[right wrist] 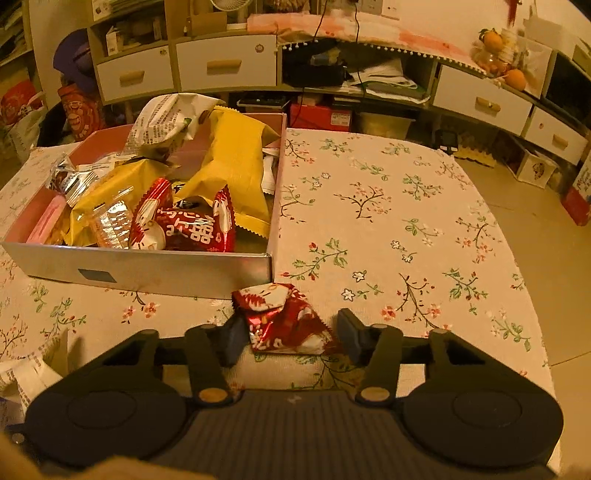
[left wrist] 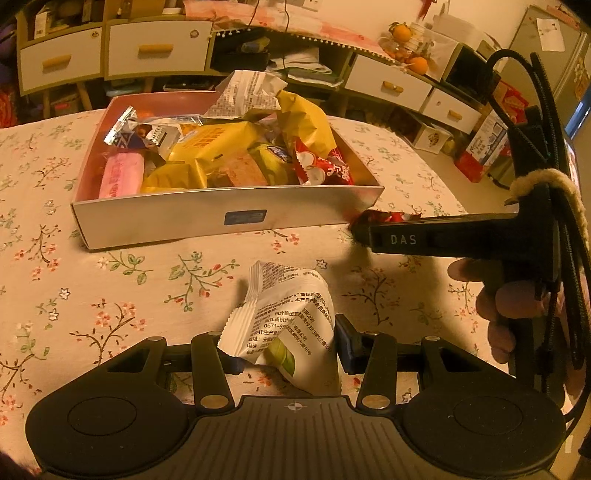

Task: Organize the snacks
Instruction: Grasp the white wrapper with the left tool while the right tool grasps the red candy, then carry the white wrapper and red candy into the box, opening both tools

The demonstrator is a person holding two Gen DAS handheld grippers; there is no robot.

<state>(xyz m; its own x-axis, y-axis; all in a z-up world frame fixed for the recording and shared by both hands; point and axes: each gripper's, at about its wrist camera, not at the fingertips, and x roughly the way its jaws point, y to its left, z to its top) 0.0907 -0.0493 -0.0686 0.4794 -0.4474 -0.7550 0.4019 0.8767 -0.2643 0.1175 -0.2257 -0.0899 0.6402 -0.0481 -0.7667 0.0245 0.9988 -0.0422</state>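
A shallow pink box [left wrist: 229,216] [right wrist: 147,267] on the floral tablecloth holds several snack packets, yellow, red, pink and silver. My left gripper [left wrist: 286,354] stands open around a white snack packet [left wrist: 291,325] lying on the cloth in front of the box; the jaws flank it with small gaps. My right gripper [right wrist: 290,338] stands open around a red snack packet [right wrist: 284,321] lying just before the box's right front corner. The right gripper's side [left wrist: 458,236] shows in the left wrist view at right, with the red packet [left wrist: 388,217] at its tip.
The floral tablecloth [right wrist: 406,221] stretches right of the box. Behind the table stand low cabinets with white drawers [left wrist: 159,48] [right wrist: 480,99], shelves of clutter and oranges [left wrist: 402,33]. The white packet's edge [right wrist: 26,373] shows at lower left in the right wrist view.
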